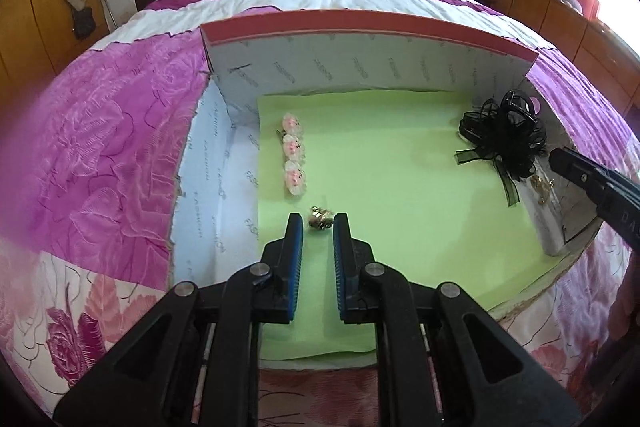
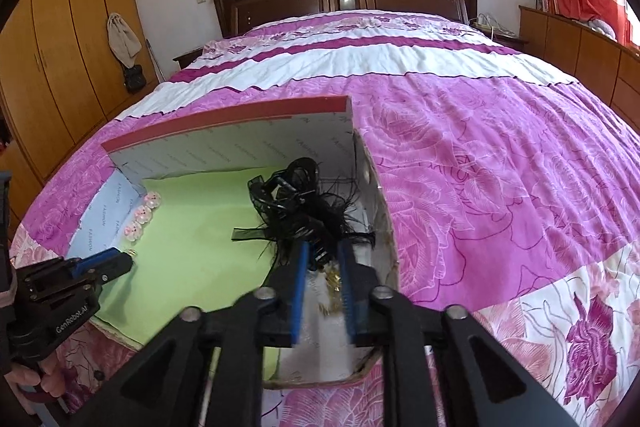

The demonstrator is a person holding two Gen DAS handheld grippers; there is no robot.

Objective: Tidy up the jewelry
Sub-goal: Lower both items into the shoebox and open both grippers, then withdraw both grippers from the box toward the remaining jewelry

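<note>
Left gripper was parted narrowly, blue pads either side of a small gold trinket lying on the green liner; whether the pads touched it could not be told. Right gripper was also parted, nothing clamped, tips at the black ribbon hair bow, with gold jewelry blurred between the fingers.

All of this sat in the open cardboard box on the pink floral bedspread. Inside the box: trinket near the front left of the liner, pink flower hair clip just behind it along the left wall, hair bow at the right wall, gold jewelry in front of the bow on a white card. The bow's clasp was buried in ribbon. In the left wrist view the right gripper was cut off at the frame edge. The box's near wall was hidden by the grippers.
</note>
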